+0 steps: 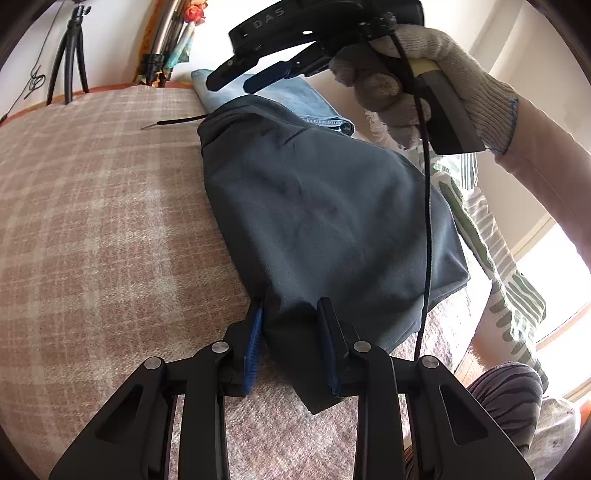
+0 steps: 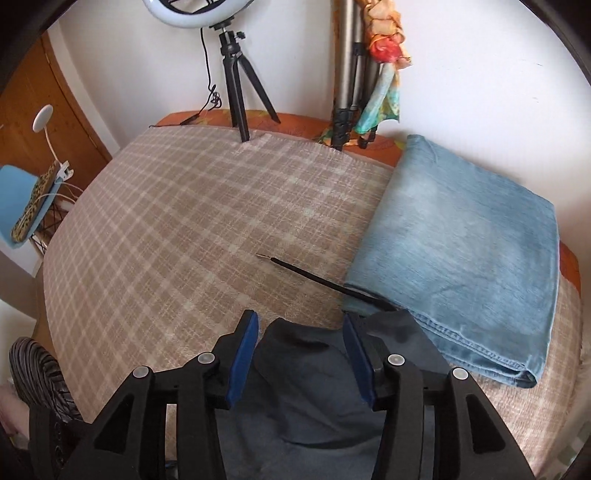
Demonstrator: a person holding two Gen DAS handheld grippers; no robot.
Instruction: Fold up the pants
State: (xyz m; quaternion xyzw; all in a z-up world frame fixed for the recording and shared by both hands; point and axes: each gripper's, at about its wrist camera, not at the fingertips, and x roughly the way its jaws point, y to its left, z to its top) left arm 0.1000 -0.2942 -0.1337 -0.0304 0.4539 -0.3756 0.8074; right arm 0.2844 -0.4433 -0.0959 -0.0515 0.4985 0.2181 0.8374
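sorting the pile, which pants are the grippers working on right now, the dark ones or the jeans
The dark grey pants: both grippers sit at their edges. The folded blue jeans lie untouched beyond them.

Wall: plain white (image 2: 125, 74), lit bright; no marks I can make out
Surface: checked beige blanket (image 2: 177, 229) over an orange cover (image 2: 295, 122) showing at the far edge
Back edge: small black tripod (image 2: 240, 88) w/ ring light (image 2: 184, 11) on top; taller grey tripod (image 2: 349, 85) beside it, coloured scarf (image 2: 384, 62) hung on it
Left side: wood cabinet (image 2: 33, 110); blue chair (image 2: 18, 199)
Light: daylight from a window (image 1: 554, 280), glare strong
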